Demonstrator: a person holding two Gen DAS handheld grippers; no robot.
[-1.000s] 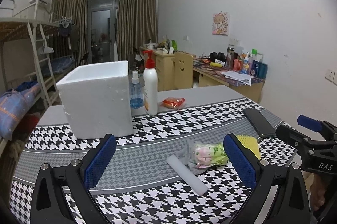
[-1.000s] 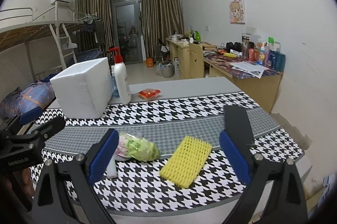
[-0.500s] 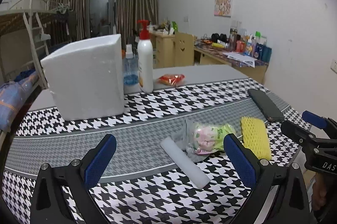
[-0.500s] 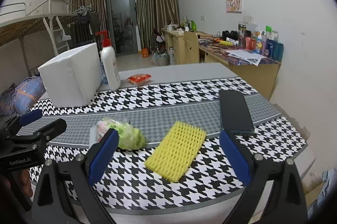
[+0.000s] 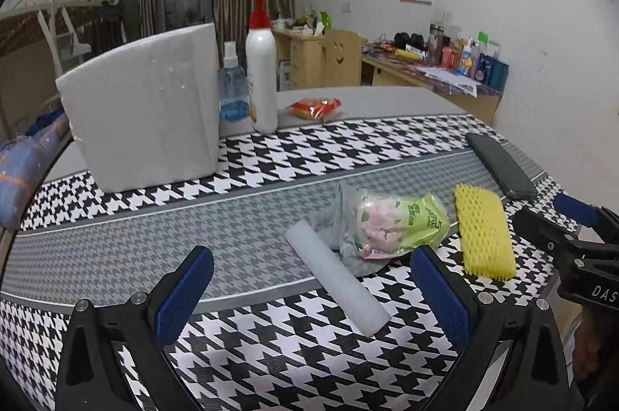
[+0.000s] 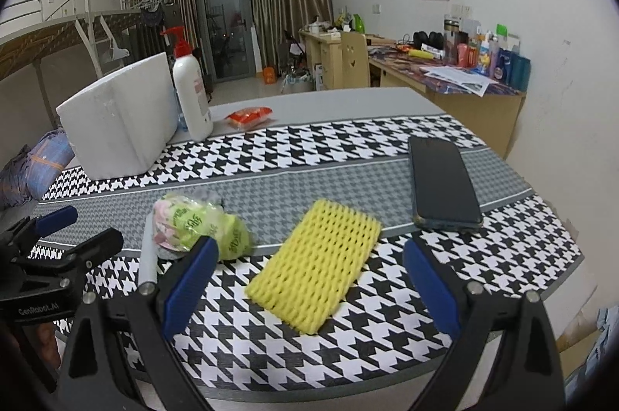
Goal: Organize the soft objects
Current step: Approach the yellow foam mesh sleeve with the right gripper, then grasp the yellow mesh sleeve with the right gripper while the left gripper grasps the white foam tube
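Note:
A white foam stick (image 5: 336, 275) lies on the houndstooth cloth, straight ahead of my open left gripper (image 5: 309, 295). Beside it rests a green and pink plastic pack (image 5: 398, 225) on a grey cloth. A yellow foam net sleeve (image 5: 483, 237) lies further right. In the right wrist view the yellow sleeve (image 6: 315, 266) sits just in front of my open right gripper (image 6: 305, 279), with the green pack (image 6: 197, 225) and the stick (image 6: 147, 256) to its left. Both grippers hold nothing.
A white foam box (image 5: 143, 109) stands at the back left, with a spray bottle (image 5: 233, 90), a pump bottle (image 5: 261, 70) and an orange packet (image 5: 315, 107) behind. A dark phone (image 6: 443, 185) lies at the right. The table's front edge is close below me.
Both grippers have moved forward and lower toward the table; the stick, pack and yellow sleeve appear larger and closer. Nothing on the table has moved.

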